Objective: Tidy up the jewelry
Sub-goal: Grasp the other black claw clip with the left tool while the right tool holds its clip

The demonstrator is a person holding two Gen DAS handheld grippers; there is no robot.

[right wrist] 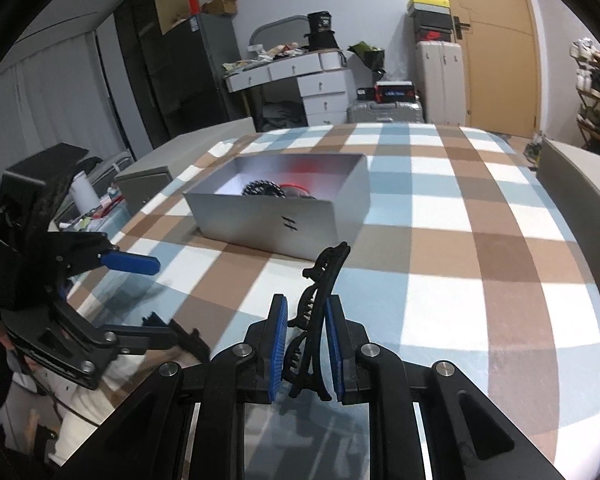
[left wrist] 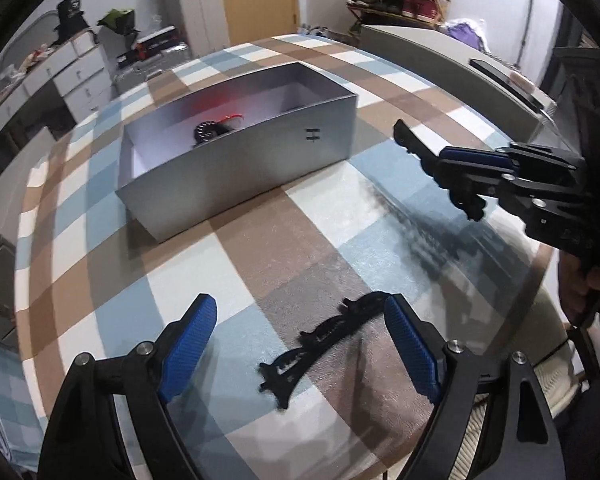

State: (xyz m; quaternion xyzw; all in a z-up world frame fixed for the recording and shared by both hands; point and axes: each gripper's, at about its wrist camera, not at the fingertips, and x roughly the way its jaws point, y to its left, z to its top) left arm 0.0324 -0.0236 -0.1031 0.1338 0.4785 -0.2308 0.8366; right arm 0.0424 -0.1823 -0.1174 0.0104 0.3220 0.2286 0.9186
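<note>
Gripping black hair clip (right wrist: 320,312), clear tablecloth (right wrist: 460,240) ahead

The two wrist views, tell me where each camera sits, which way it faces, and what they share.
Left wrist view: on the left tongs, open, looking down over a black hair clip lying on the checked cloth toward the silver box; the right tongs and a hand show at right.
Right wrist view: on the right tongs, shut on a second black clip, facing the box; the left tongs show at left.
Shared: box, cloth, each other's tongs.
</note>
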